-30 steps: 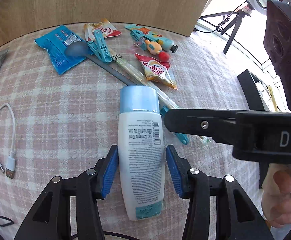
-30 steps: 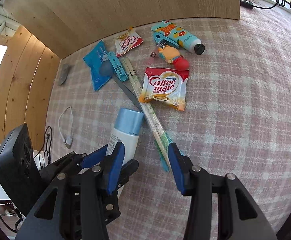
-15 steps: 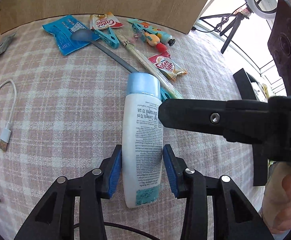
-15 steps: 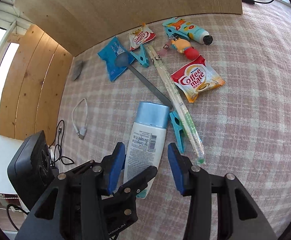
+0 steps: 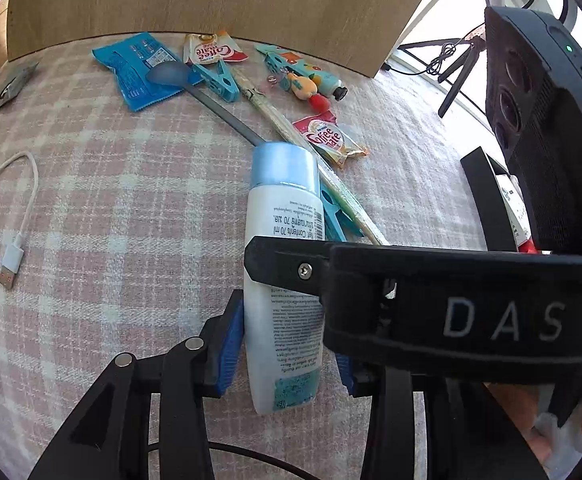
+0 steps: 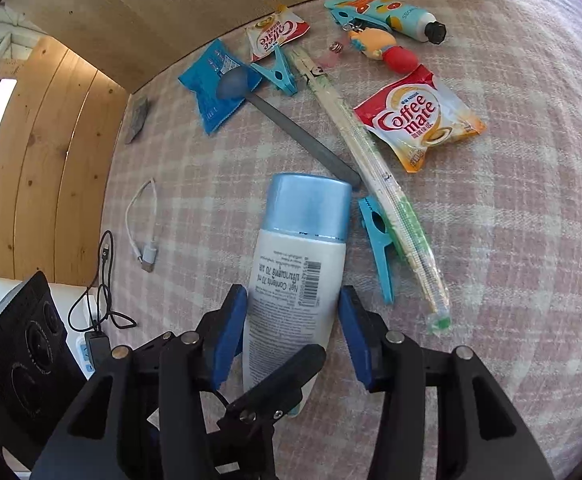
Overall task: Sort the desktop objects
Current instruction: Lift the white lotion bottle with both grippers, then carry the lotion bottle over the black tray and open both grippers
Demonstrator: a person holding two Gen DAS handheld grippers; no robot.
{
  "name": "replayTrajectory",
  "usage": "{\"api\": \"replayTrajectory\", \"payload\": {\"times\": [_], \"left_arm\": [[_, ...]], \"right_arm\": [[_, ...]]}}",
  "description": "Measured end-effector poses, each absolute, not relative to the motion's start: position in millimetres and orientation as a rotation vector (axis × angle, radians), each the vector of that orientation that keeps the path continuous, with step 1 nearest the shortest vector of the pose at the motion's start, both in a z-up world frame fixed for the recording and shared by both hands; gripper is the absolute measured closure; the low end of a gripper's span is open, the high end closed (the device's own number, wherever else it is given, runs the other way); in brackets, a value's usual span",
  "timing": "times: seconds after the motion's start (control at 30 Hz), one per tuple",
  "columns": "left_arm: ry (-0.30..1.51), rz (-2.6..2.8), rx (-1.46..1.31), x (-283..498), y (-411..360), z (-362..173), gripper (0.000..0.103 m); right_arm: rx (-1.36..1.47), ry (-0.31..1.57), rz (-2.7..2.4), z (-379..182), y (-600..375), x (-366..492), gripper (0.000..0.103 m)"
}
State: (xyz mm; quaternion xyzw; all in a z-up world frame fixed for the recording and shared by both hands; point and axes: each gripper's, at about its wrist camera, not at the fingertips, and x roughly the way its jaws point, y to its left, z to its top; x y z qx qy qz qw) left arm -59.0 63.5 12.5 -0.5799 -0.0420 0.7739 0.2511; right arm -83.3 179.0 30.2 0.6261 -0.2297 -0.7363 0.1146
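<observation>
The white bottle [image 5: 283, 308], lying beside the blue clip [image 6: 379, 248] on the checked cloth [image 5: 131, 200], is being clamped by the left gripper [image 5: 287, 344] while the right gripper [image 6: 291, 332], straddling it, is being opened.

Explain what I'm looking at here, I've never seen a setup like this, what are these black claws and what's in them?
There is no robot here. A person holds a hand-held gripper in each hand, and a wide-angle camera on each one looks forward along its two blue-padded fingers. One picture comes from the left gripper, the other from the right gripper.

Both are at the same white bottle with a blue cap, which lies on a pink checked tablecloth. The left gripper clamps the bottle's lower end. The right gripper's jaws are opening, with the bottle between them.

Also on the cloth are a Coffee mate sachet, a grey spoon, wrapped chopsticks, a blue clothespin and a white cable.
</observation>
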Motion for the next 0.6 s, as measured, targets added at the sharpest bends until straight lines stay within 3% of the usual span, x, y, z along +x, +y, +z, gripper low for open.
{"api": "replayTrajectory", "payload": {"times": [0.3, 0.6], "left_arm": [[-0.024, 2.116, -1.461, -43.8, 116.5, 62.8, 0.065], [0.052, 2.019, -1.349, -15.3, 243.9, 99.7, 0.065]], "right_arm": [[1.718, -0.707, -2.261, 79.9, 226.1, -54.8, 0.056], [1.663, -0.759, -2.441, 123.2, 348.3, -1.6, 0.056]]}}
